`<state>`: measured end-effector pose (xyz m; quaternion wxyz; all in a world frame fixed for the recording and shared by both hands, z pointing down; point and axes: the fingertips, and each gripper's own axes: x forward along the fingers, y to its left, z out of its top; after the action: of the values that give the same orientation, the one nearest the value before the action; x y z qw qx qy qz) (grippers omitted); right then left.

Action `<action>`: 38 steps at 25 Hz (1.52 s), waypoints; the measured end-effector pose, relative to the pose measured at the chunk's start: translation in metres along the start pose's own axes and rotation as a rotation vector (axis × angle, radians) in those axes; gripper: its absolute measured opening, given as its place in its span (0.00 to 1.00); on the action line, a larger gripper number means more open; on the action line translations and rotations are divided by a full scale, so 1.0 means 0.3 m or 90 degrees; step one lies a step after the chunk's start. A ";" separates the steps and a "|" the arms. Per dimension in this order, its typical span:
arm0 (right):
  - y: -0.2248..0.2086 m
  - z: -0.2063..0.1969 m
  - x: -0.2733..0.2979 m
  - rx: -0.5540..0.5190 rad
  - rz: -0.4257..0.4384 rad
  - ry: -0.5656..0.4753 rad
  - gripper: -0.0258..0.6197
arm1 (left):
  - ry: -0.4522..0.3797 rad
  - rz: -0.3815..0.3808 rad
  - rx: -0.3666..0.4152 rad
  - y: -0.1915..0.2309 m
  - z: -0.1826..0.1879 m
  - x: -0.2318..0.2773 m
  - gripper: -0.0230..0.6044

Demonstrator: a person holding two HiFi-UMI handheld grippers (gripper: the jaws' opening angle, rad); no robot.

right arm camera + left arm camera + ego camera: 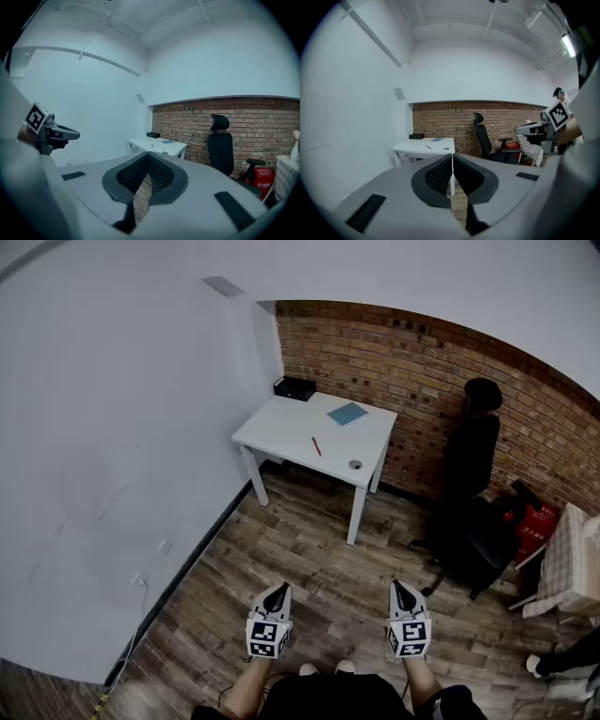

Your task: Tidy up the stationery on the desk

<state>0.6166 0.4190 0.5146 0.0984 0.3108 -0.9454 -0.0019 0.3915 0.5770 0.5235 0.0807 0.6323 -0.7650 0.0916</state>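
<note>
A white desk (pixel 281 432) stands far ahead in the corner, against the brick wall. On it lie a blue notebook (pixel 348 413), a red pen (pixel 316 446), a small round grey object (pixel 355 465) and a black box (pixel 295 388). My left gripper (pixel 279 589) and right gripper (pixel 397 587) are held low over the wooden floor, well short of the desk. Both are shut with nothing between the jaws. The left gripper view shows the desk (pixel 417 149) past the closed tips (pixel 452 155). In the right gripper view the desk (pixel 176 147) is small and distant.
A black office chair (pixel 473 502) stands right of the desk, with a red box (pixel 534 526) beside it. A checked cloth covers something (pixel 572 563) at the far right. The white wall (pixel 112 474) runs along the left. Wooden floor (pixel 309 559) lies between me and the desk.
</note>
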 end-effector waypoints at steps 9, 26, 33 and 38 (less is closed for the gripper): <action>-0.003 -0.006 0.015 0.002 -0.011 0.020 0.21 | -0.009 -0.003 -0.002 -0.029 0.026 0.006 0.07; -0.017 -0.044 -0.004 0.011 0.017 0.034 0.22 | 0.004 -0.004 -0.010 -0.084 0.024 0.020 0.07; -0.037 -0.057 -0.001 0.009 0.035 0.040 0.22 | 0.011 0.000 -0.016 -0.125 0.033 0.051 0.07; -0.064 -0.071 -0.016 0.015 0.060 0.043 0.22 | 0.013 0.005 -0.014 -0.182 0.041 0.076 0.07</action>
<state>0.6357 0.4076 0.5335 0.1264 0.2668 -0.9551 0.0241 0.4408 0.5422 0.5191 0.0952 0.6275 -0.7675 0.0899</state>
